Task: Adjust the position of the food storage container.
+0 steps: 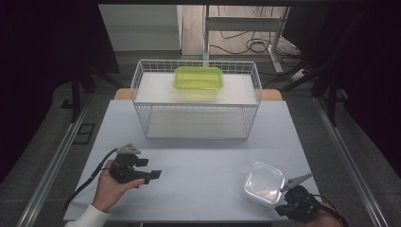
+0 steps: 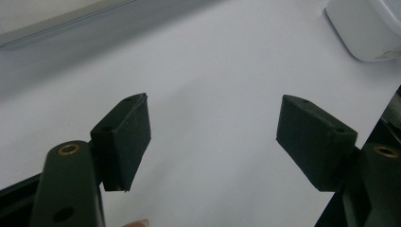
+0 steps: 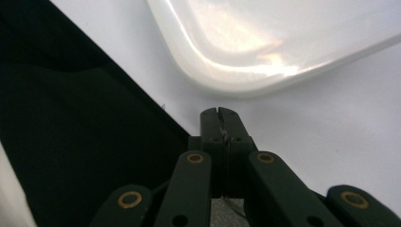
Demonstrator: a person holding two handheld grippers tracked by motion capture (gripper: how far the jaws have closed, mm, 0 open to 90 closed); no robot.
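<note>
Nearest the high camera, at the bottom edge: two hands, each holding a black tool over a pale grey table (image 1: 203,161).

Left tool (image 1: 150,175) at the near left of the table, gripped by the left hand (image 1: 109,188), pointing toward the right, a grey three-cornered plate on top and a cable trailing off to the left. Jaws wide apart in the left gripper view, left tool (image 2: 213,137) framing bare table surface, nothing between the pads (image 2: 125,132).

Right tool (image 1: 283,206) at the near right corner, just beside a white lidded container (image 1: 264,183) standing on the table. In the right gripper view, right tool (image 3: 221,124) with jaws pressed together, empty, tip near the rounded corner of the white lidded container (image 3: 265,42) but apart from it.

Farther back, centred on the table: a white wire basket rack (image 1: 142,90) with two levels. On its upper shelf, a translucent yellow-green container (image 1: 198,78), upright, toward the middle. Lower shelf bare.

Beyond the table: dark floor, cables (image 1: 250,45) and a metal frame leg.
</note>
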